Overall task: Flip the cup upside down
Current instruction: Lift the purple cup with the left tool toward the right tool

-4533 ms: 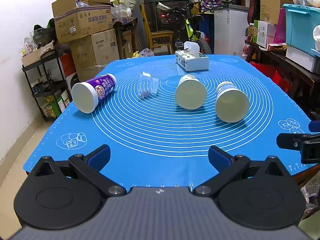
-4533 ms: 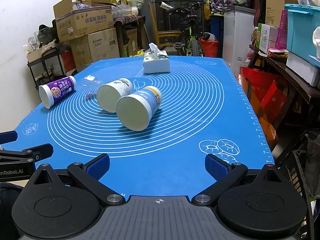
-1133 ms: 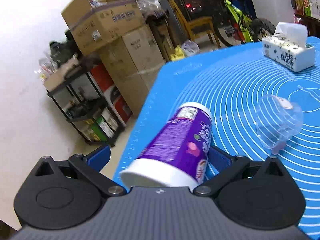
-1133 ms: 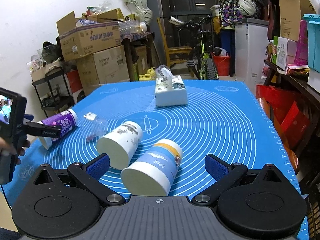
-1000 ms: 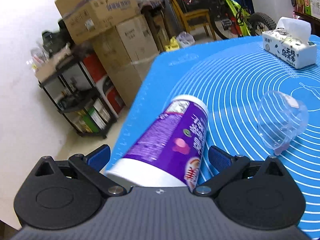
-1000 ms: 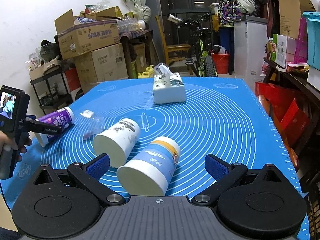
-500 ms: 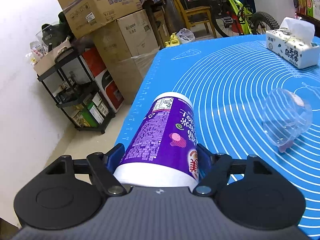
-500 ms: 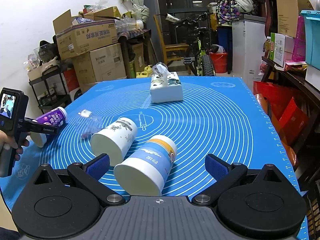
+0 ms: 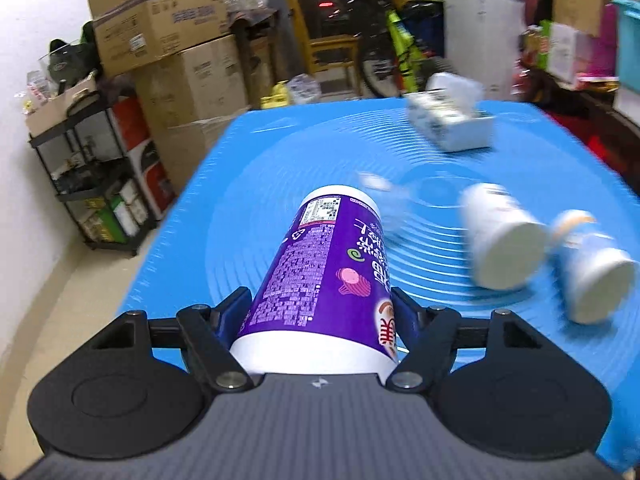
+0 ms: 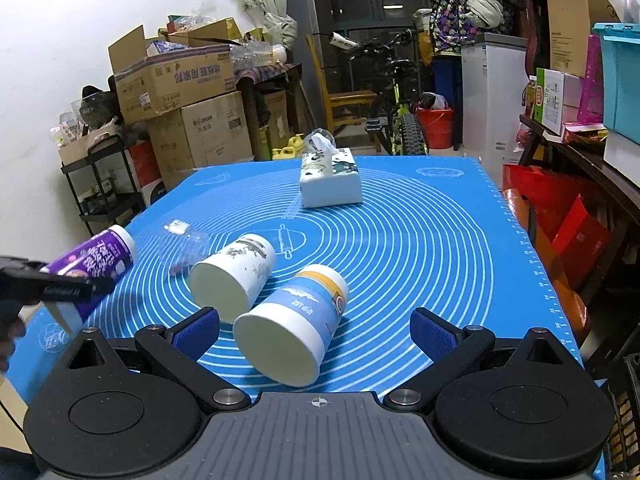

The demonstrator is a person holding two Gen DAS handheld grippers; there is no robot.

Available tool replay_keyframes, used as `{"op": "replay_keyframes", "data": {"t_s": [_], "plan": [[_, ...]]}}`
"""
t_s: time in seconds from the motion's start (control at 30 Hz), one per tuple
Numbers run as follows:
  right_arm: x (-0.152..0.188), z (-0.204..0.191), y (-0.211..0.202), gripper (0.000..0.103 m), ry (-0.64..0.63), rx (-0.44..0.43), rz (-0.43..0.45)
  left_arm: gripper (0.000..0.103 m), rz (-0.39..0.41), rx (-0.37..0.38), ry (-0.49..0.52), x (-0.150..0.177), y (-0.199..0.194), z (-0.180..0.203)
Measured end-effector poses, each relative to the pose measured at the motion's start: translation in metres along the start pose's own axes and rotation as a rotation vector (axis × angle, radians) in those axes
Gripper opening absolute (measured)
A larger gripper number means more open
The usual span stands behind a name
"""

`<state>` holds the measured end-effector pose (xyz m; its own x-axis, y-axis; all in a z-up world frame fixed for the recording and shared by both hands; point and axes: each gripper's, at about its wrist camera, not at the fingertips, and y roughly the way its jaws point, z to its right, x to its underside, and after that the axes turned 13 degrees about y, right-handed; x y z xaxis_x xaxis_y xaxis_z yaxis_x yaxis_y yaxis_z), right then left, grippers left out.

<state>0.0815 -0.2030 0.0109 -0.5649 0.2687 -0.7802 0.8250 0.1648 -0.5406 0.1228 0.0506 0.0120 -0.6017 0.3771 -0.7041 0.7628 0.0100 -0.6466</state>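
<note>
Left wrist view: the left gripper (image 9: 320,312) is clamped tight on the purple cup (image 9: 326,276), both pads pressed to its sides near the wide rim. Half a second ago the cup lay by the blue mat's (image 9: 256,184) left edge; now it's lifted clear, pointing toward the white cup (image 9: 502,236) and blue-banded cup (image 9: 592,268).

Right wrist view: the right gripper (image 10: 314,330) is spread wide, holding nothing, with the blue-banded cup (image 10: 294,326) on its side between the fingers. The mat's right half is open up to the tissue box (image 10: 330,182)
</note>
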Motion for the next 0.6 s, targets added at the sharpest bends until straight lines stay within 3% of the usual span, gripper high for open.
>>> {"op": "replay_keyframes", "data": {"t_s": [0.27,0.5,0.6], "plan": [[0.010,0.005,-0.021,0.100,0.007,0.003,-0.003,0.074,-0.031,0.095,0.029,0.007,-0.007,0.055],[0.015,0.011,-0.026,0.100,0.007,0.021,-0.017,0.075,-0.041,0.149,0.014,0.017,0.001,0.070],[0.016,0.011,-0.024,0.100,0.008,0.026,-0.022,0.076,-0.033,0.134,0.015,0.019,-0.001,0.073]]}}
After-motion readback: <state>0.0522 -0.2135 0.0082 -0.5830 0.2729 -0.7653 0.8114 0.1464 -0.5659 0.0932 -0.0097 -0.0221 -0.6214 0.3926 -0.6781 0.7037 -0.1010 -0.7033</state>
